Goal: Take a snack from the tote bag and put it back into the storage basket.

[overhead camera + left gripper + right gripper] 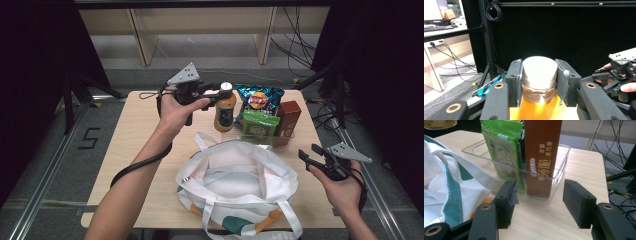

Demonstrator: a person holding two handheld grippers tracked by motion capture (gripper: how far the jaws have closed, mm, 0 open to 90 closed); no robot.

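A bottle of orange liquid [225, 110] with a white cap [539, 68] is upright at the back of the table, left of the clear tray [560, 173]. My left gripper [214, 95] is shut on that cap, one pad on each side [539, 75]. In the right gripper view the bottle's base [439, 123] looks lifted off the table top. My right gripper [310, 154] is held open near the table's right edge, with nothing between its jaws [537, 205]. It points at the tray's near corner.
The tray [287, 140] holds a blue chips bag [260, 97], a green packet [259, 125] and a brown box [288, 117]. A white tote bag [235, 185] with green trim lies open at the front middle. Bare wood shows on the table's left [135, 135].
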